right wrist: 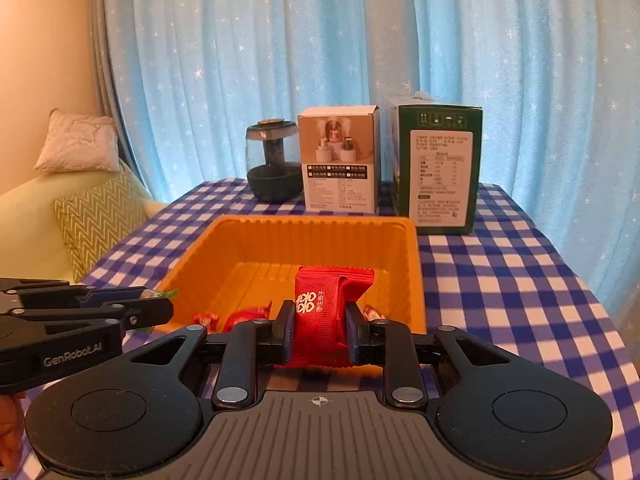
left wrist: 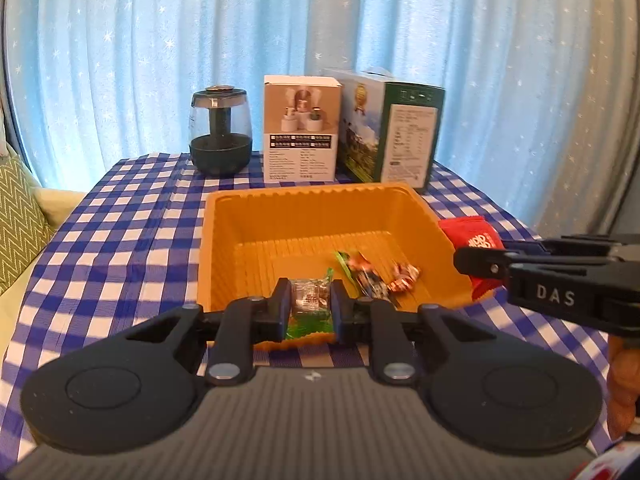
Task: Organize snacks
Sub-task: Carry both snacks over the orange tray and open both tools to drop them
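1. My left tool (left wrist: 310,305) is closed on a clear-and-green wrapped candy (left wrist: 309,300); it holds the candy over the near rim of the orange tray (left wrist: 224,248), at about rim height.
2. My right tool (right wrist: 318,330) is clamped on a red snack packet (right wrist: 324,312), upright between the fingers (right wrist: 283,330); the packet sits over the near edge of the tray, with its top above the tray floor.
3. The tray stands near the middle of the bench (left wrist: 120,232), which is covered by a blue-and-white checked cloth; inside it, toward the near right part of the floor, lie several small wrapped candies (left wrist: 376,276), some green and orange, some red and white.
4. In the left wrist view my right tool enters from the right edge, its red packet showing just outside the tray's right wall; in the right wrist view my left tool enters from the left, beside the tray's near-left corner.
5. Along the far edge of the bench stand, left to right: a dark glass jar (left wrist: 221,132); a white carton (left wrist: 300,128); a green carton (left wrist: 392,132); the two cartons are just beside each other.
6. Behind the bench hangs a light blue star-printed curtain (left wrist: 320,20); off the left edge is a sofa with a green zigzag cushion (right wrist: 96,216).
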{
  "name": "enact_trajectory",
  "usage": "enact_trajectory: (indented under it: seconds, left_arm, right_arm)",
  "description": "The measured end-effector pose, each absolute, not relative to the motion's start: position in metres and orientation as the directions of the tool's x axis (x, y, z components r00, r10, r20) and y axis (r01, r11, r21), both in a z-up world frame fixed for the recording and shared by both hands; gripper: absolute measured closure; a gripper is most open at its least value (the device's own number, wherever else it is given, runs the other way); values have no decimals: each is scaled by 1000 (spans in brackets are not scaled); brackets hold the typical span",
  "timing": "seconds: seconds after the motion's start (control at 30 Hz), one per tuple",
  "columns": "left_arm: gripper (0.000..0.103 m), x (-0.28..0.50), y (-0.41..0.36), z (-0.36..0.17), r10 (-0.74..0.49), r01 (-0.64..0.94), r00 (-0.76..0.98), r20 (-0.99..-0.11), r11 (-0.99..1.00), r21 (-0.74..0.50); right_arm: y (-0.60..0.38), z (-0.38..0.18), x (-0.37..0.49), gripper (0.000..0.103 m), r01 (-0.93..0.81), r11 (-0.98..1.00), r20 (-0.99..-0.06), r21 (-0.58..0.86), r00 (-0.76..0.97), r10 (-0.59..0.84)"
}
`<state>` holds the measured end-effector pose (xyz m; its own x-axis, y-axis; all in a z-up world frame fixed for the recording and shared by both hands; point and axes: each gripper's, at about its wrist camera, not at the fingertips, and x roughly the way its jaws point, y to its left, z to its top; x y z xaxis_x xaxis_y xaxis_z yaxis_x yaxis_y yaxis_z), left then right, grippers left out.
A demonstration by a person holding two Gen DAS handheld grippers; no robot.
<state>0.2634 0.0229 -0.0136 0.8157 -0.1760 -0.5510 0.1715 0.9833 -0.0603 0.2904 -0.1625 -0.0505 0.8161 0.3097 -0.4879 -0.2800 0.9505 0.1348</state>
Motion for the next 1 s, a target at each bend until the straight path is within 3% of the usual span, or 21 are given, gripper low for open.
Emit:
enact_trajectory:
  seconds: [0.57, 0.73, 1.0]
  left_arm:
    - [85, 323, 26, -35, -164, 147, 785, -597, 986, -78]
    - [77, 327, 27, -38, -145, 140, 781, -607, 989, -56]
    - [76, 323, 47, -40, -112, 102, 780, -616, 993, -51]
  right_arm:
    - [-164, -70, 351, 77, -262, 946, -527, 192, 786, 325]
    - [-166, -74, 352, 77, -255, 946, -536, 201, 780, 324]
    - [-170, -71, 353, 77, -248, 942, -527, 227, 782, 333]
